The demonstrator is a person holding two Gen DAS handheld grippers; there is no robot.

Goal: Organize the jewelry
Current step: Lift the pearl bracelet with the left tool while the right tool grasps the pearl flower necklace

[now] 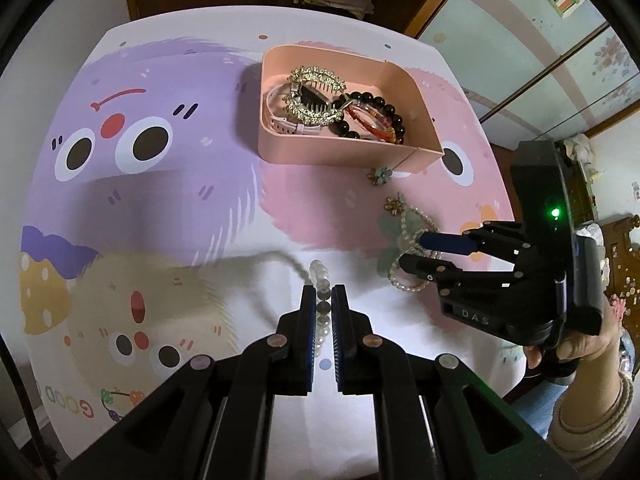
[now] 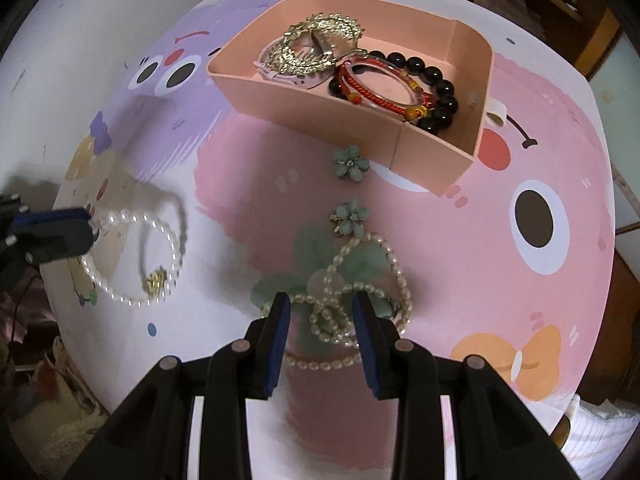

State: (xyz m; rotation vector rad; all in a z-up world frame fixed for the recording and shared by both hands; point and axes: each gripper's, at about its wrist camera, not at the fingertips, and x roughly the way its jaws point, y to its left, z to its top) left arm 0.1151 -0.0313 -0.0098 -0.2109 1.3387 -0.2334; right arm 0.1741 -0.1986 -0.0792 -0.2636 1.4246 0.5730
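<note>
**Jewelry on a cartoon-print table, seen from both grippers**

Left gripper (image 1: 323, 294): we see its jaws closed on a pearl bracelet (image 1: 322, 300), a strand of white beads pinched between the blue pads. From this camera only a short run of beads shows. From the right wrist camera we see the whole loop of the same pearl bracelet (image 2: 136, 256), hanging from the left gripper (image 2: 86, 228) at the frame's left edge, with a small gold charm on its lower part and its shadow on the table (image 2: 520, 300).

Right gripper (image 2: 322, 312): we see its jaws spread apart on either side of a pearl necklace (image 2: 352, 280) with pale green leaves, which lies on the table between the pads. We cannot tell whether the pads touch it. The left wrist camera shows this right gripper (image 1: 414, 250) from the side, over the same pearl necklace (image 1: 404, 236), with the person's hand (image 1: 576, 340) on its handle.

Counts: we count one pink tray (image 2: 304, 92) at the far side of the table. Inside it lie one gold hair comb (image 2: 320, 44), one black bead bracelet (image 2: 436, 84), one red cord bracelet (image 2: 360, 88) and one white strap (image 1: 280, 122). Two green flower pieces sit on the table: flower one (image 2: 349, 162) just beside the tray's near wall, flower two (image 2: 352, 216) touching the top of the necklace. The left wrist view shows them smaller, the first (image 1: 380, 176) below the tray's corner.
</note>
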